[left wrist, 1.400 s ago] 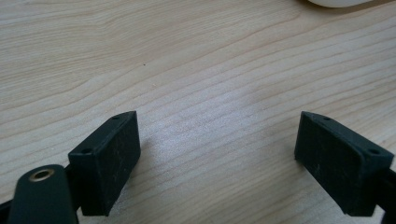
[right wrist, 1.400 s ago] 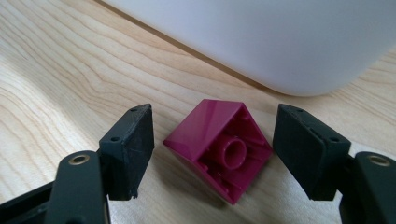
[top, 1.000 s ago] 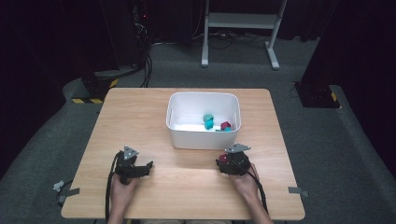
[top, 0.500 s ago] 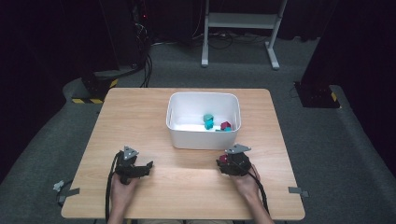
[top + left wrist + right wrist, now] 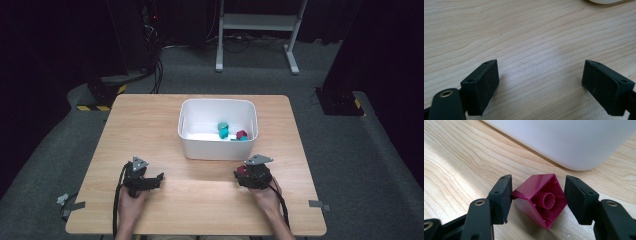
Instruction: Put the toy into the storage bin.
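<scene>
**Right claw (image 5: 537,192) closed on a magenta block (image 5: 539,198) at the near edge of the table (image 5: 150,125).**

In the right gripper view the block sits tilted between the two jaws, its hollow underside turned toward the camera; opposite corners touch the pads, so the claw grasps it at a moderate width, the lower corner resting on the wood. The jaws have just been closing slightly around it. The white bin (image 5: 218,150) stands just beyond, holding a teal piece (image 5: 223,129) and a dark red piece (image 5: 242,134). The left claw (image 5: 541,82) is spread wide and released, nothing between its jaws, low over bare wood.
</scene>
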`<state>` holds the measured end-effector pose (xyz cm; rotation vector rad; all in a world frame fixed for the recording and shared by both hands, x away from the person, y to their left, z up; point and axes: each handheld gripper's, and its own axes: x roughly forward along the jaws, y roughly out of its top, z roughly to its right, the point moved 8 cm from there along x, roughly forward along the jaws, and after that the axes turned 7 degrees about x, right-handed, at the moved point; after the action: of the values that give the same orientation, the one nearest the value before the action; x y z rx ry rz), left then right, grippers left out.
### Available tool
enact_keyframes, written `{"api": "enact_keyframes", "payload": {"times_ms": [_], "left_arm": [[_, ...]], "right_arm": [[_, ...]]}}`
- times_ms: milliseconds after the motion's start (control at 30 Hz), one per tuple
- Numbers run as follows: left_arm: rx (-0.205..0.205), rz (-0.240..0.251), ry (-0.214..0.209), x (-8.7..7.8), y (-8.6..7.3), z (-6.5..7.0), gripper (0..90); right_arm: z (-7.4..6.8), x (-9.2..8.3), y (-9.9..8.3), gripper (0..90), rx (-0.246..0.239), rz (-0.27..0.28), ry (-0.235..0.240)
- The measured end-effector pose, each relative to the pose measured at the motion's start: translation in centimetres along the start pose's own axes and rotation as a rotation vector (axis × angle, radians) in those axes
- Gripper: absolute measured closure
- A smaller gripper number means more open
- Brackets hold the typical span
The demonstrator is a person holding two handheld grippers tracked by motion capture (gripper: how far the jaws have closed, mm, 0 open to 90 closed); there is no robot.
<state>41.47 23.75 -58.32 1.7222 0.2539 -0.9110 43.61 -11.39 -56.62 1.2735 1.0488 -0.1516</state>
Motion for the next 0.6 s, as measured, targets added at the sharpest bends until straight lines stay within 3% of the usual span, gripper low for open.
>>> {"api": "enact_keyframes", "payload": {"times_ms": [600], "left_arm": [[0.000, 0.000, 0.000, 0.0, 0.0, 0.0, 14.7]], "right_arm": [[0.1, -2.3, 0.6, 40.9, -0.010, 0.030, 0.027]]}}
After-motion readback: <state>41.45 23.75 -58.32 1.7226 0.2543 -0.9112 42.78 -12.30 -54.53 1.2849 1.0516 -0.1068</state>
